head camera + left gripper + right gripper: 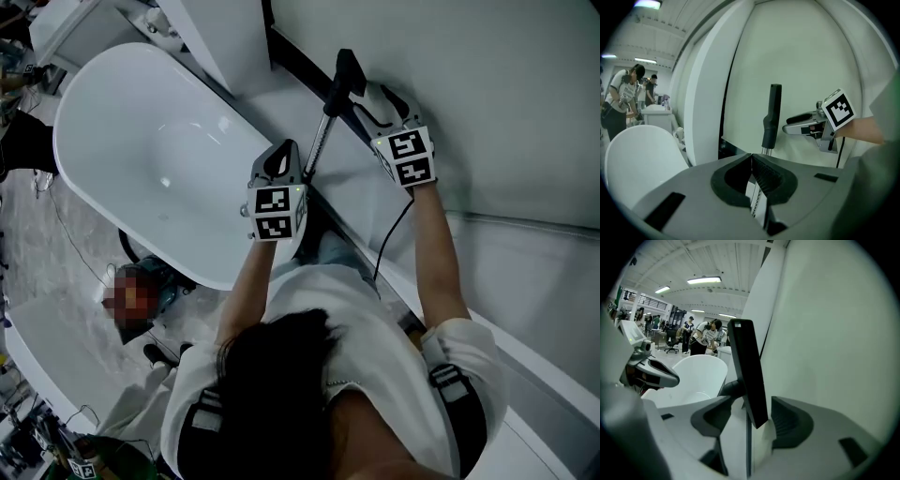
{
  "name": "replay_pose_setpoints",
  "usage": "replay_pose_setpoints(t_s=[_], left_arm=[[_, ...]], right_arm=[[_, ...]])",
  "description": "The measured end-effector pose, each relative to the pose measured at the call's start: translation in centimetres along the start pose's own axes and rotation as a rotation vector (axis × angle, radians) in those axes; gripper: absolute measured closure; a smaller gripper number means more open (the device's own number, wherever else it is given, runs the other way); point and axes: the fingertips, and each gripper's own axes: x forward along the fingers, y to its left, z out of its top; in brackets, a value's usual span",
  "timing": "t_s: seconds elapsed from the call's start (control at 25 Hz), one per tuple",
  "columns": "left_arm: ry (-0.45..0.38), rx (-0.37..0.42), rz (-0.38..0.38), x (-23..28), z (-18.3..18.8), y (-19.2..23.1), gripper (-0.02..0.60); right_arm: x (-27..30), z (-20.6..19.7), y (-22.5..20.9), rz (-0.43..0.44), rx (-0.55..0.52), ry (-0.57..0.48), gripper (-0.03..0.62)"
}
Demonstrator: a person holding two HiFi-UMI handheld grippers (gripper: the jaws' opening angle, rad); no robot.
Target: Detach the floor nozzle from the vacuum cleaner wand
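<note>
floor nozzle (749,371) between parted jaws of right gripper (750,414) | left gripper (751,157) clamped on wand (317,155) | only right gripper view shows that gap

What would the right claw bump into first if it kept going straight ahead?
Probably the black nozzle, which already stands between the open right claw's tips; the white wall lies behind it.

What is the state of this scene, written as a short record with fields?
left gripper: shut, tips together, beside the silver wand
right gripper: open, pads not pressing
black nozzle: between the right gripper's jaws, on the silver wand's upper end
bathtub: white, on the person's left
wall: behind the black nozzle
</note>
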Motion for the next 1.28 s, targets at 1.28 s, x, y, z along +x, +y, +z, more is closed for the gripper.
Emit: replay_pose_setpoints(t_s=[1.28], left_arm=[[0.034, 0.010, 0.067, 4.3, -1.4, 1.0, 0.577]], right_arm=[[8.9, -2.2, 0.3, 0.281, -0.472, 0.067, 0.290]])
